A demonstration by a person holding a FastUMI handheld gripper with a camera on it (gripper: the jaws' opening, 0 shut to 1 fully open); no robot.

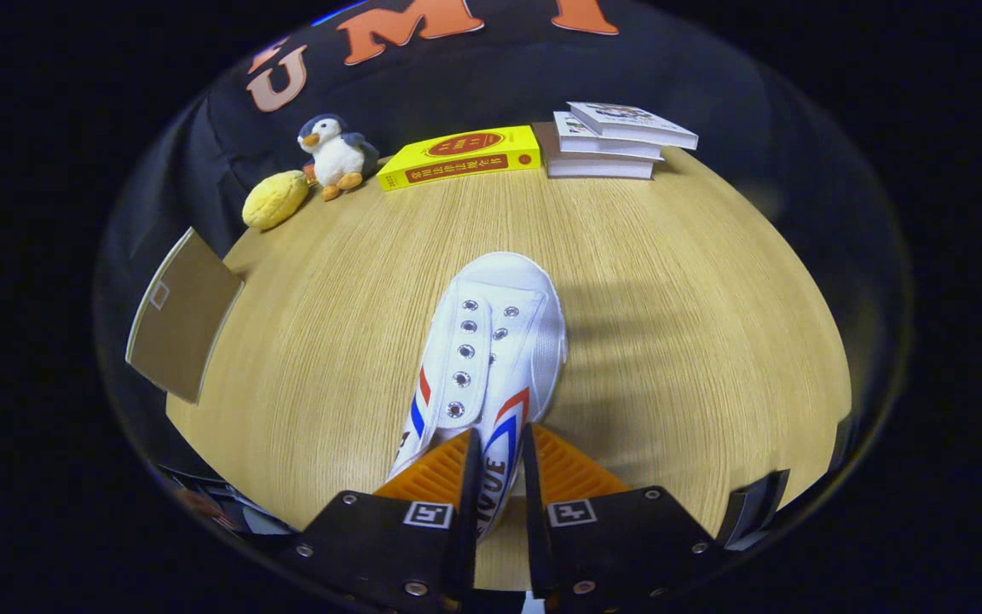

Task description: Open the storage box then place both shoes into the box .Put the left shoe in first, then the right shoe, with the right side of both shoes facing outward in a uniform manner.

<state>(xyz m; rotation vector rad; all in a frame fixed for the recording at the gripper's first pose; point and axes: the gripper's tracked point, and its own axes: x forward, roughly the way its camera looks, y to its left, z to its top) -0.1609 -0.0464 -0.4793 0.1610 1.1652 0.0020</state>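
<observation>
1. Right now the jaws are pinching the side wall of the white shoe (491,358) near its heel opening, both fingers (436,469) pressing on the canvas with the striped panel squeezed between them.
2. Just ahead of the fingers, the shoe is pointing its toe away toward the middle of the surface (670,341); whether its sole is resting there or hanging just above, I cannot tell.
3. Off at the left edge of the surface, a brown cardboard panel (180,315) is leaning outward, possibly the storage box's flap.
4. Along the far edge, a yellow plush (274,199), a penguin toy (333,155), a yellow book (459,157) and a stack of books (615,141) are sitting in a row.
5. Judging the risk: the grip is taking only thin, soft canvas at one end, so the toe may be sagging or swinging on the carry, and the shoe could twist and land with the wrong side facing outward.
</observation>
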